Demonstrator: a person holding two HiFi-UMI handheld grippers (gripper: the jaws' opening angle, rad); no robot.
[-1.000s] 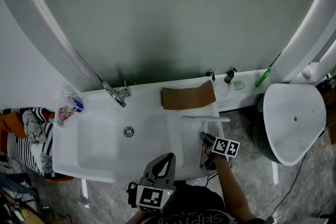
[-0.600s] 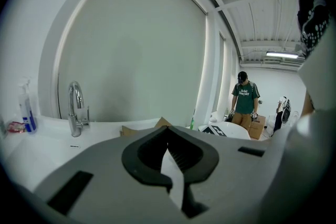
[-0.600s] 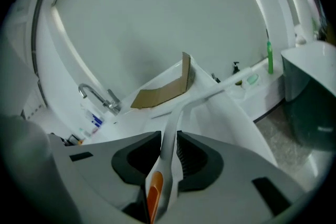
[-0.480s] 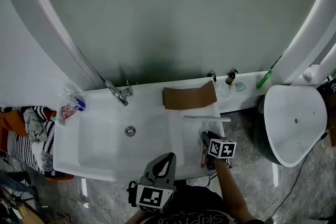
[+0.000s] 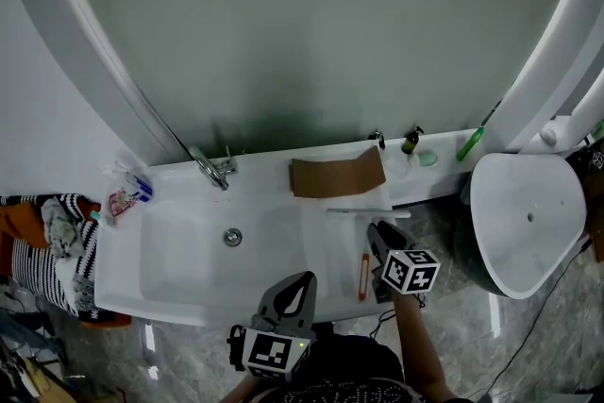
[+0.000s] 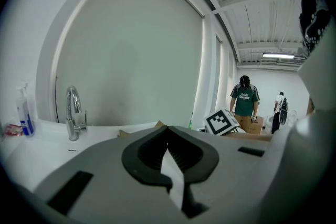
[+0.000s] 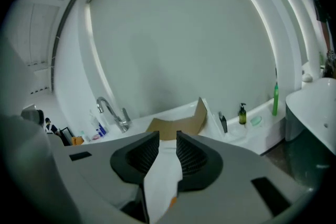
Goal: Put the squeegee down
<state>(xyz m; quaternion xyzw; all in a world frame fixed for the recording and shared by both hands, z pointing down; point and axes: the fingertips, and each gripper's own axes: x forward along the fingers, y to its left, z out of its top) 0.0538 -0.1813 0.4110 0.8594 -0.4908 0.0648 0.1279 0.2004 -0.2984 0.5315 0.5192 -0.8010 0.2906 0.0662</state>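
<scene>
The squeegee's orange handle (image 5: 363,276) lies flat on the white counter (image 5: 330,245) to the right of the basin, and a thin pale bar (image 5: 369,212) lies crosswise behind it. My right gripper (image 5: 378,239) hovers just right of the handle, apart from it, open with nothing between its jaws. In the right gripper view (image 7: 167,147) bare counter shows through the gap, with a bit of orange (image 7: 171,200) low down. My left gripper (image 5: 293,290) stays at the counter's front edge, shut and empty (image 6: 168,134).
A chrome faucet (image 5: 209,168) stands behind the basin (image 5: 189,255), and a folded cardboard piece (image 5: 337,174) leans at the back. Small bottles (image 5: 411,141) and a green bottle (image 5: 469,144) sit on the right ledge. A white round fixture (image 5: 528,222) stands at the right.
My right gripper has drawn back to the right, away from the orange handle, which now lies uncovered on the counter. The left gripper has not moved.
</scene>
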